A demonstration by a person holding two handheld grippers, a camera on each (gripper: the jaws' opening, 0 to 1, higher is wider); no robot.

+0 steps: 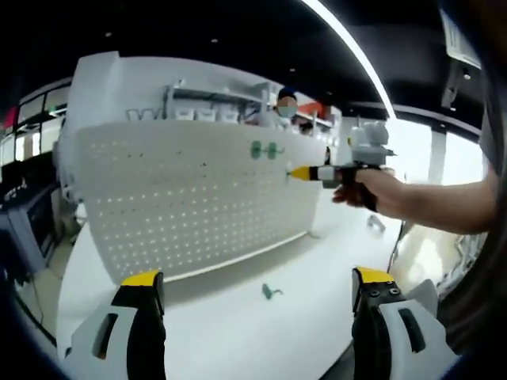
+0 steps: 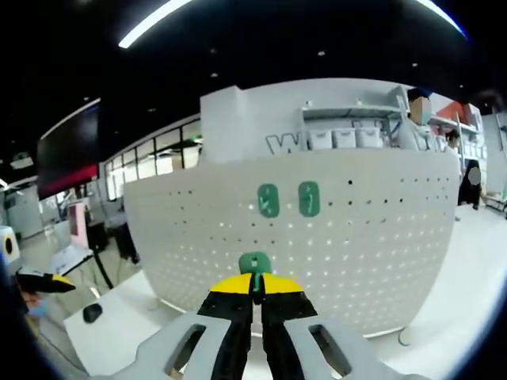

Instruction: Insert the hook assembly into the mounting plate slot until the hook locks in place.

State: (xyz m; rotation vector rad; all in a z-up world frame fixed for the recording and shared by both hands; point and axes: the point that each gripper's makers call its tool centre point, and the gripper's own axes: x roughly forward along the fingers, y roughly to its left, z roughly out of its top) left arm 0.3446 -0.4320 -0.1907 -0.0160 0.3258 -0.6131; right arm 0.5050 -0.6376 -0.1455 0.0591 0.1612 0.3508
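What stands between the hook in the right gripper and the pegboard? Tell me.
Nothing visible does. The right gripper is shut on a green hook, and open air separates it from the white pegboard, where two green hooks already hang higher up.

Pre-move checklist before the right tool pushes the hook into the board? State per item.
1. Hook held: right tool shut on the green hook, seen in the right gripper view. Ok.
2. Hook aimed at the pegboard: the board faces the tool, below two green hooks already mounted. Ok.
3. Hook seated in a slot: a gap shows from the left gripper view. Not ok.
4. Which slot the hook lines up with: cannot tell.
5. Left tool free: open, holding nothing. Ok.
6. Spare green hook on the white table, clear of the board. Ok.
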